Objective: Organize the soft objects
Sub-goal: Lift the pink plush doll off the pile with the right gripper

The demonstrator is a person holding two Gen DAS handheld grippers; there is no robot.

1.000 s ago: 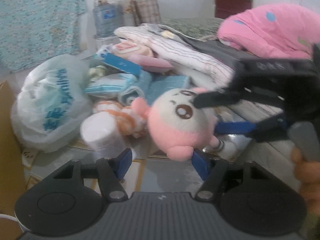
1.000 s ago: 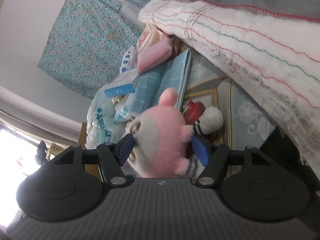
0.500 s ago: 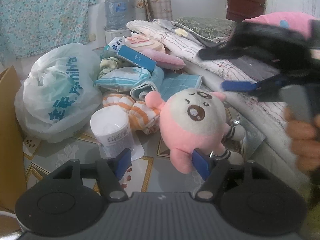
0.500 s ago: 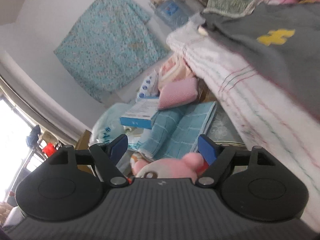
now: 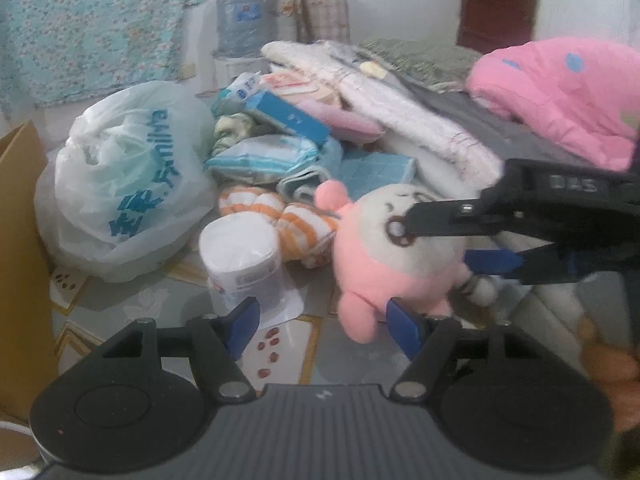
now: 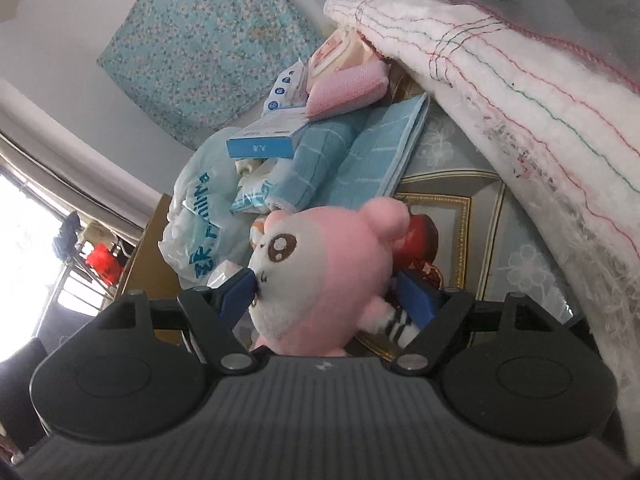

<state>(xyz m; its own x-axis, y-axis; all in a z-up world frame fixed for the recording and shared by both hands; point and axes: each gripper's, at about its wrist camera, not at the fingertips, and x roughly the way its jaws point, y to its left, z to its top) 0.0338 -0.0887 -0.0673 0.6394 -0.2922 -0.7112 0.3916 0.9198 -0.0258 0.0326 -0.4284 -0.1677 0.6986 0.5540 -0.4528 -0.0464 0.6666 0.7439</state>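
Note:
A pink and white plush toy point(image 5: 384, 264) sits on the tiled floor, its face toward the left wrist camera. My right gripper point(image 5: 436, 240) comes in from the right and straddles it. In the right wrist view the plush toy point(image 6: 320, 264) fills the gap between the blue pads of my right gripper point(image 6: 328, 296), which stand wide beside it without squeezing. My left gripper point(image 5: 320, 320) hovers just in front of the plush, its jaws opening, with only floor between them. The plush's foot lies close to its right fingertip.
A white roll point(image 5: 240, 256) and an orange striped soft piece point(image 5: 280, 216) lie left of the plush. Behind are a plastic bag point(image 5: 128, 176), a blue box point(image 5: 288, 116), blue towels point(image 6: 360, 160), a white quilt point(image 5: 400, 128) and a pink blanket point(image 5: 560, 92). A cardboard box point(image 5: 20, 260) stands at left.
My right gripper let go of the plush, lifted away with wider jaws, then came back down around it. The plush stayed on the floor. My left gripper's jaws widened slightly.

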